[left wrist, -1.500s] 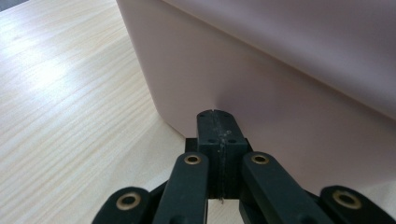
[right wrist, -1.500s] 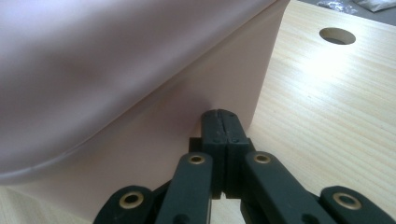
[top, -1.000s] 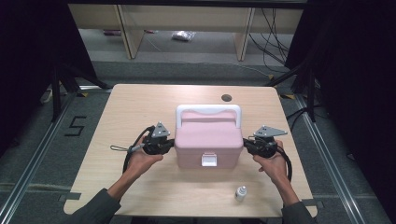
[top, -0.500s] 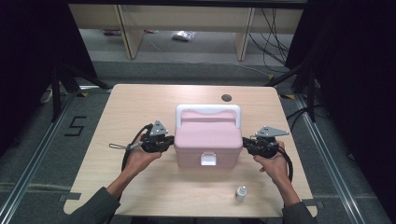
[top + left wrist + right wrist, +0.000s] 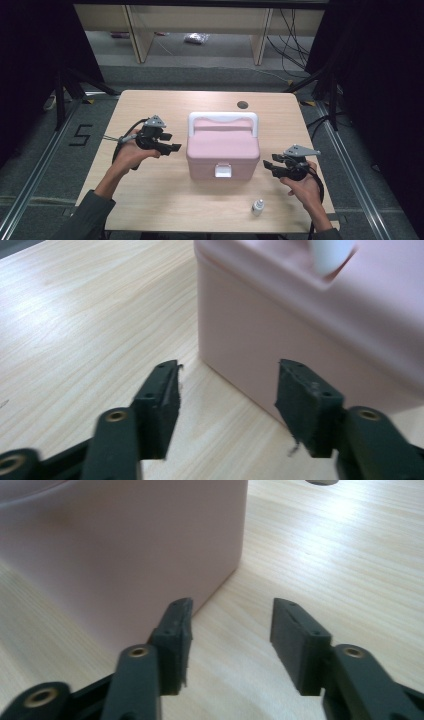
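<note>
Both grippers, left (image 5: 175, 147) and right (image 5: 269, 167), had just been opening, nothing between jaws, flanking my pink box (image 5: 222, 150) mid-tabletop (image 5: 150, 200), not touching.

Matt pink plastic box (image 5: 222, 152) on smooth pale wood-grain table (image 5: 150, 200).

Colours, bench top
Pink box (image 5: 222, 152), white handle (image 5: 223, 118) and latch (image 5: 223, 171); pale wood-grain table (image 5: 150, 200); black grippers (image 5: 172, 147) (image 5: 267, 167); small white bottle (image 5: 257, 207).
</note>
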Motion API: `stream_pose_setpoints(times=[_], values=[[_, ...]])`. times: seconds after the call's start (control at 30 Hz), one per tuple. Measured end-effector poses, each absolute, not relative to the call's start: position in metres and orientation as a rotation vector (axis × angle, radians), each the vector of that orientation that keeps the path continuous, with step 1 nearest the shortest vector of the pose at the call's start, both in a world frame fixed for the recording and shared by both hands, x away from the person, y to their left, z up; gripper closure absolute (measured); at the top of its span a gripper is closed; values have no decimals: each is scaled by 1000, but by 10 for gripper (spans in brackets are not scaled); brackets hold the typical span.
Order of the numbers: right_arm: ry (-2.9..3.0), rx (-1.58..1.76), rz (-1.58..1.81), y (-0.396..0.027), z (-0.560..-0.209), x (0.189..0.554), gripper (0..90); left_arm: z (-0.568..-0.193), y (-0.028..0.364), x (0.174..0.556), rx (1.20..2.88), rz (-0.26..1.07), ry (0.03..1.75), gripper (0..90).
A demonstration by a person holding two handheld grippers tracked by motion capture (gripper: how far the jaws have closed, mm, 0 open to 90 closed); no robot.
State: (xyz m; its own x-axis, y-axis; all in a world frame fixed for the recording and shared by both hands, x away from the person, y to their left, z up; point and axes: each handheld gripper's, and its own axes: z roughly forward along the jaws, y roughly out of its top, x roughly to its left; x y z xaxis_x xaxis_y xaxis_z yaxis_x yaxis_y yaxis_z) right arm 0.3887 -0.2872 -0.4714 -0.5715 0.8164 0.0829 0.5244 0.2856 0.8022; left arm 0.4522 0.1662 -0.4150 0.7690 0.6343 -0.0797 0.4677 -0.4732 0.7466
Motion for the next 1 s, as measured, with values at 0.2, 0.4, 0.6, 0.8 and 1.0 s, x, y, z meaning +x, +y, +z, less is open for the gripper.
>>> stream_pose_setpoints(times=[0.2,0.4,0.6,0.8,1.0], values=[[2199,1210,1165,-293,-473,381,424,-372,172,449,2181,265,784,338],[2184,1263,1174,-296,-474,374,389,-355,168,454,2187,254,758,316],[2183,1258,1165,-298,-476,366,383,-336,157,464,2232,236,721,307],[2197,1245,1150,-300,-480,367,384,-325,152,469,2228,229,714,307],[2221,1237,1145,-300,-482,365,384,-315,140,474,2298,248,667,304]])
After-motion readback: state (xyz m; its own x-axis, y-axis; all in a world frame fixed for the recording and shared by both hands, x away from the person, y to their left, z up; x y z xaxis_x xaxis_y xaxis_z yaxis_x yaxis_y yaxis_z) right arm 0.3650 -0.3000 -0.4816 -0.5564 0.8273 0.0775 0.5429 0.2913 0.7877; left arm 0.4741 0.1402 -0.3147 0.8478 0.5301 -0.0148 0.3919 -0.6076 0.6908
